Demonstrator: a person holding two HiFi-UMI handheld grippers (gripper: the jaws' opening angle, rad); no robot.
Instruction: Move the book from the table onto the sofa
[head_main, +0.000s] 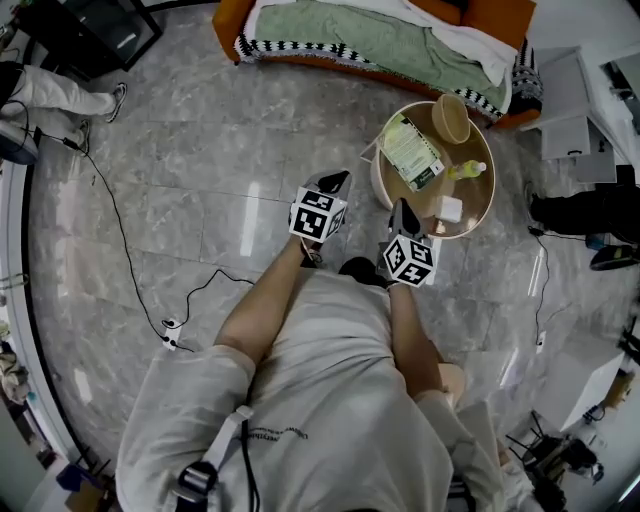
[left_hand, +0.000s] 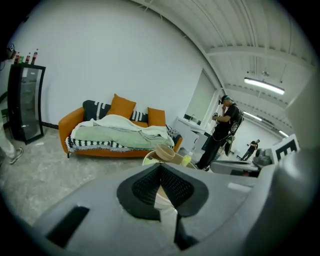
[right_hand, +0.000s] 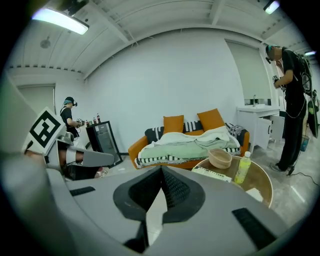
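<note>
Left gripper (head_main: 335, 183) and right gripper (head_main: 402, 209) closed, empty — book (head_main: 412, 152) on table (head_main: 478, 212) ahead, seemingly nearer the right.

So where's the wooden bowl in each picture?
Head view: wooden bowl at the upper right, on the round table.
Left gripper view: centre, below the sofa.
Right gripper view: right of centre, beside the bottle.
Shared landmark: the orange sofa behind it.
</note>
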